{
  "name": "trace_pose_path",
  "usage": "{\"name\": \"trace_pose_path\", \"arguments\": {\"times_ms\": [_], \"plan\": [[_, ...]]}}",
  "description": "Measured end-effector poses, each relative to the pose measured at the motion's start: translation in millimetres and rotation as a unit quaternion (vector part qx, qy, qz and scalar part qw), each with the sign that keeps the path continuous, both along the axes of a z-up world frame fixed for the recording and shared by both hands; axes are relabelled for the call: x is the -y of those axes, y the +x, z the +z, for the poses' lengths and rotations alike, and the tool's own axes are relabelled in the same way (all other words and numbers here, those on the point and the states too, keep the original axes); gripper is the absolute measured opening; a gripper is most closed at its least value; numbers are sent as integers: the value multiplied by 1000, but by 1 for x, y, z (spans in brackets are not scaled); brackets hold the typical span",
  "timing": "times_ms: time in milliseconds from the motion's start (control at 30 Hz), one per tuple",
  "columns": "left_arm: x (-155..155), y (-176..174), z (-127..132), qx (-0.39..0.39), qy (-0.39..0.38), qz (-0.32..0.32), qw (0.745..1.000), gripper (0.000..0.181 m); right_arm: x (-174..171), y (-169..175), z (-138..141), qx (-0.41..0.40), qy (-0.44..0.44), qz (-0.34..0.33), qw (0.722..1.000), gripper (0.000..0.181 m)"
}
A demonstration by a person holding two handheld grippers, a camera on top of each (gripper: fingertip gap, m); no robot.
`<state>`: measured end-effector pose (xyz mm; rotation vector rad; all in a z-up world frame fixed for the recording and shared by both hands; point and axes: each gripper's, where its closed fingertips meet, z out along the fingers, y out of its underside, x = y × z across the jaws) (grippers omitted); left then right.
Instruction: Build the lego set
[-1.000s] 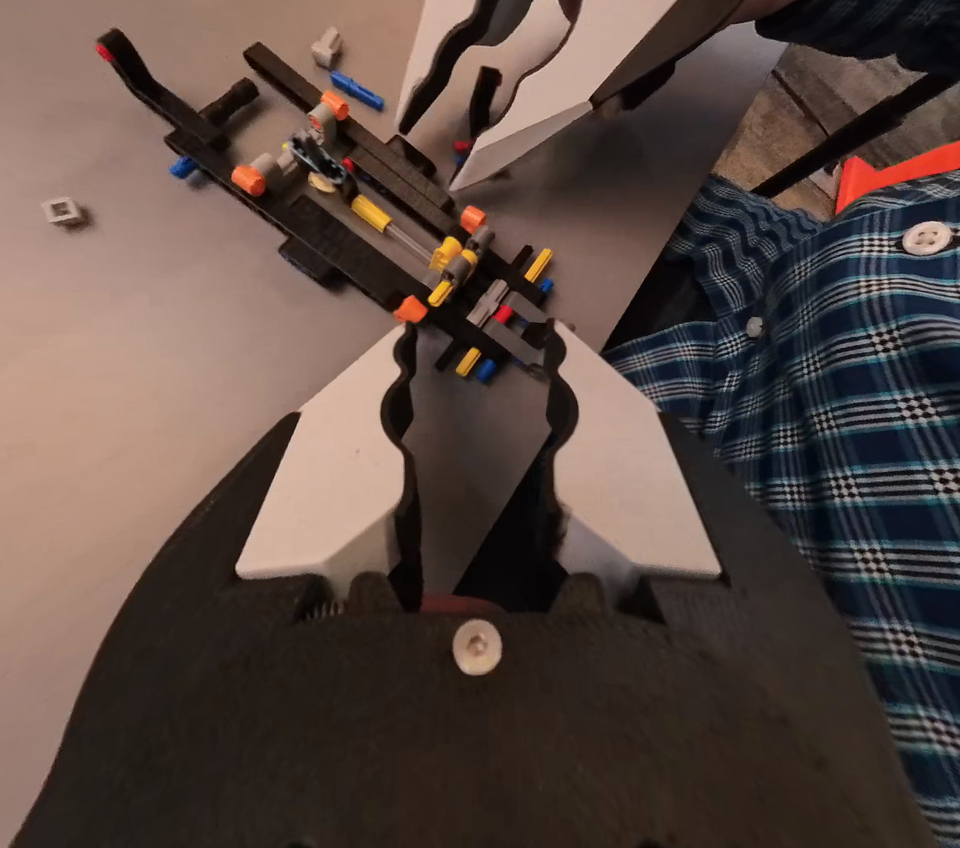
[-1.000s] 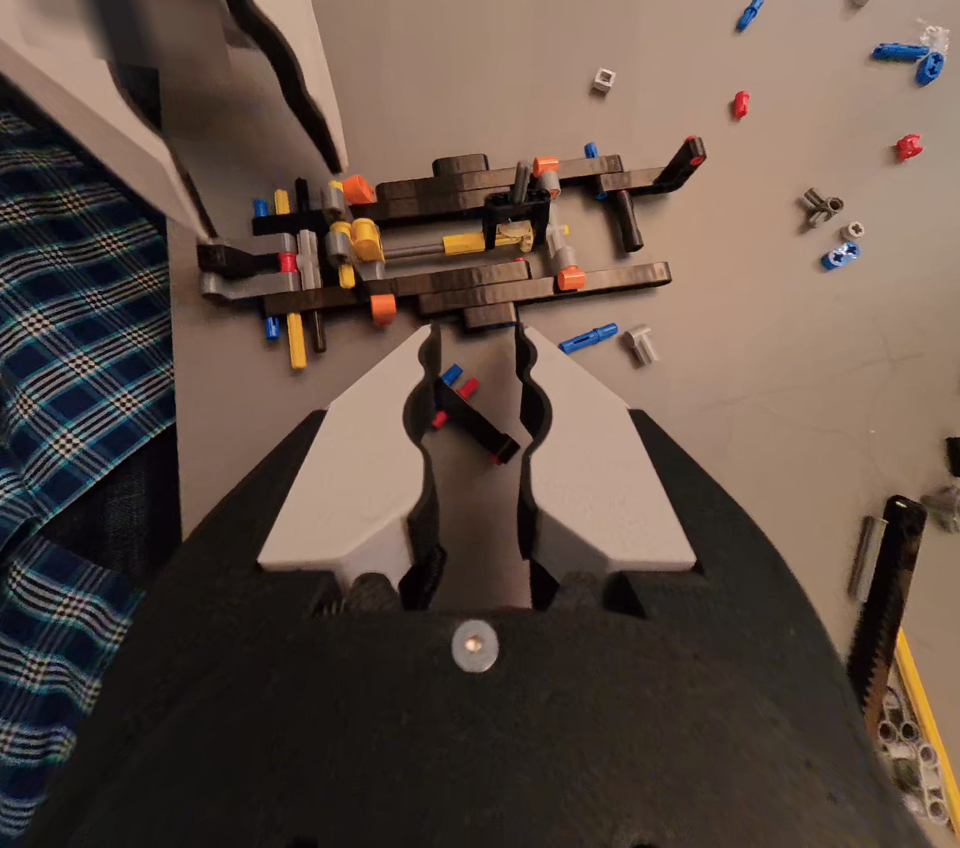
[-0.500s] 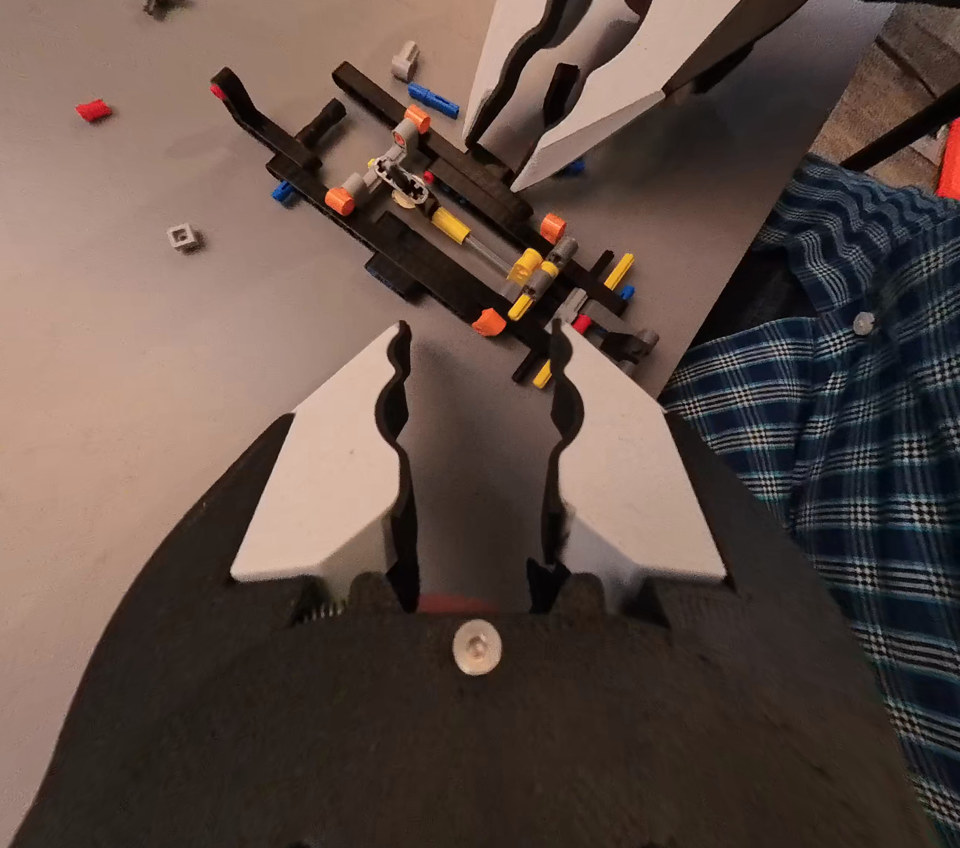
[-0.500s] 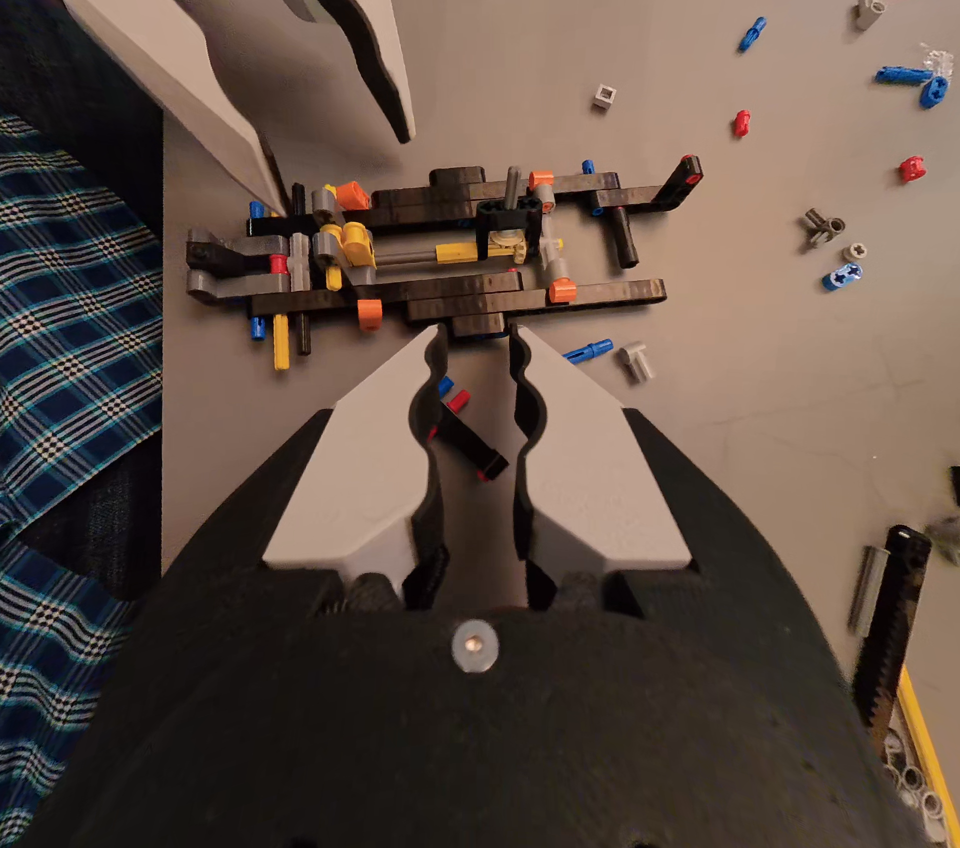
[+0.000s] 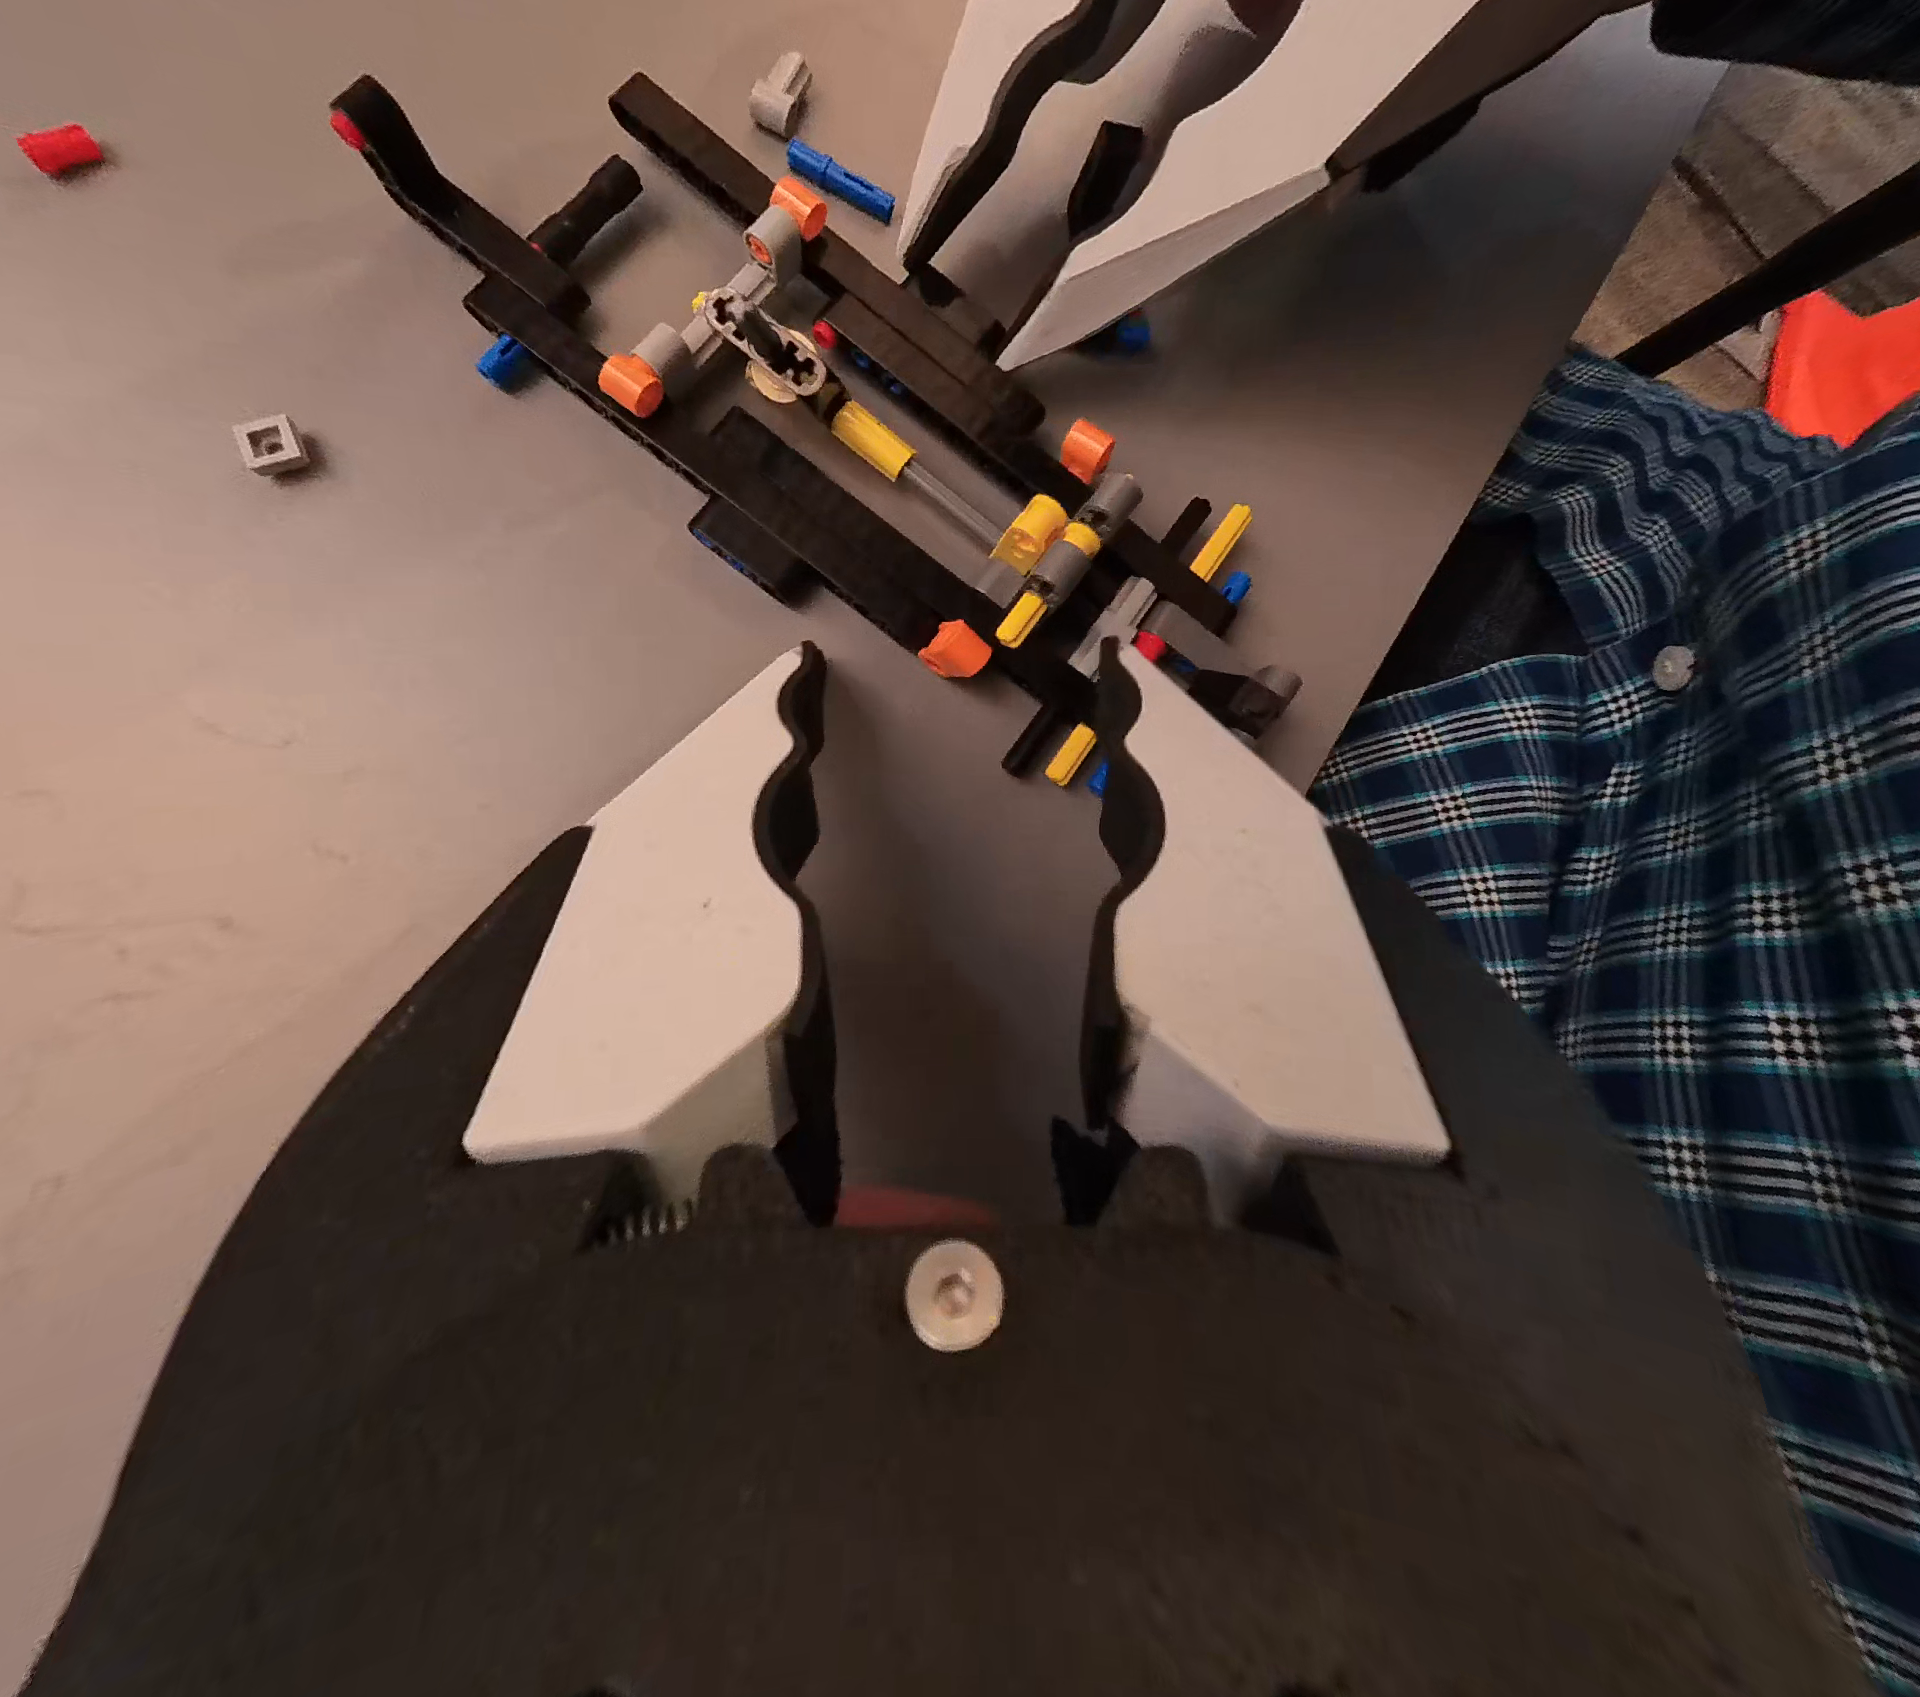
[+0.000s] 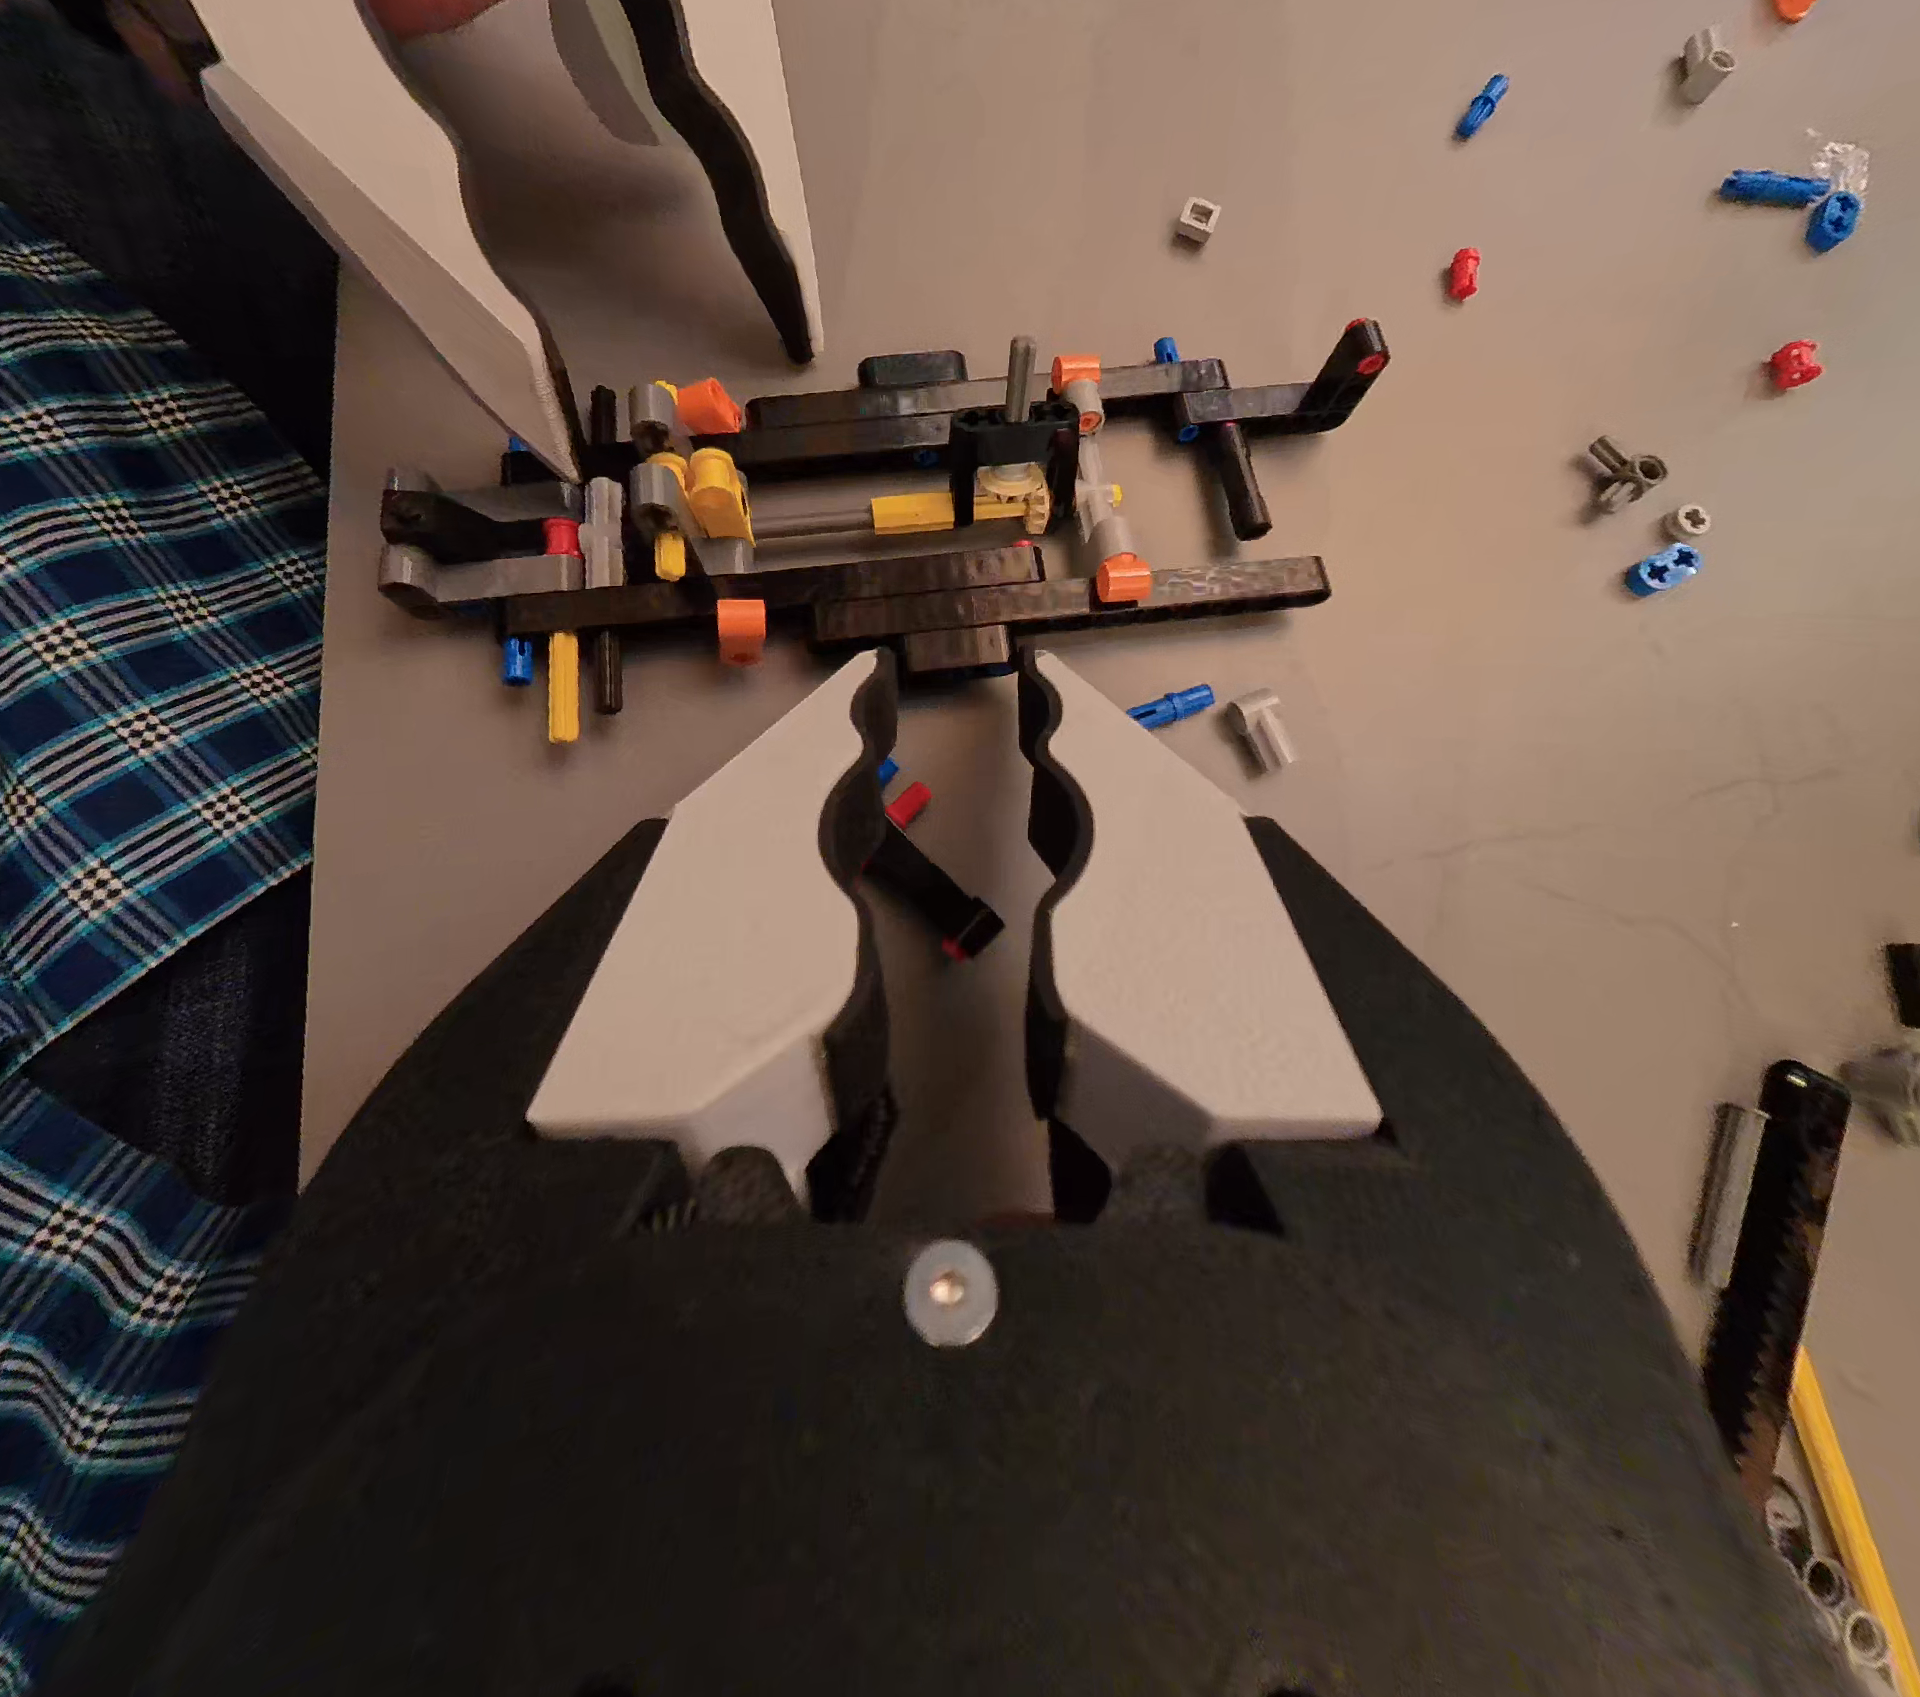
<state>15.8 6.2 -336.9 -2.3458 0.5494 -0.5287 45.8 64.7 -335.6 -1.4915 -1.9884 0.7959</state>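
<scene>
Both grippers crowd the chassis (image 6: 862, 525): one on its near side, one at its left end. Its far side has open table (image 6: 1039, 89); loose pieces (image 6: 1662, 572) dot the right.

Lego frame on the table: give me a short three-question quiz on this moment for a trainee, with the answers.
1. True or false: the left gripper is clamped on the Lego frame.
2. The loose small square piece on the table is: A red, B grey, C blue?
3. What sits between the right gripper's fingers?
Key: 1 false, it is open and empty. 2 B. 3 a short black beam with red pins.
</scene>
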Motion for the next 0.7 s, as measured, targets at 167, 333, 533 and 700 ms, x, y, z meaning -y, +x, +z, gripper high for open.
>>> {"name": "trace_pose_path", "arguments": {"times_ms": [167,333,533,700], "plan": [[1,-3,5,17,3,-3,1000,51,-1,1,0,-3,-1,0,1000,20],[-11,-19,12,54,4,39,998,49,-3,0,3,-13,3,-1,1000,20],[-25,-26,8,82,-9,56,995,52,-3,-1,10,-35,25,8,999,21],[-32,-22,7,115,-22,56,992,52,-4,-1,12,-46,39,13,998,20]]}}
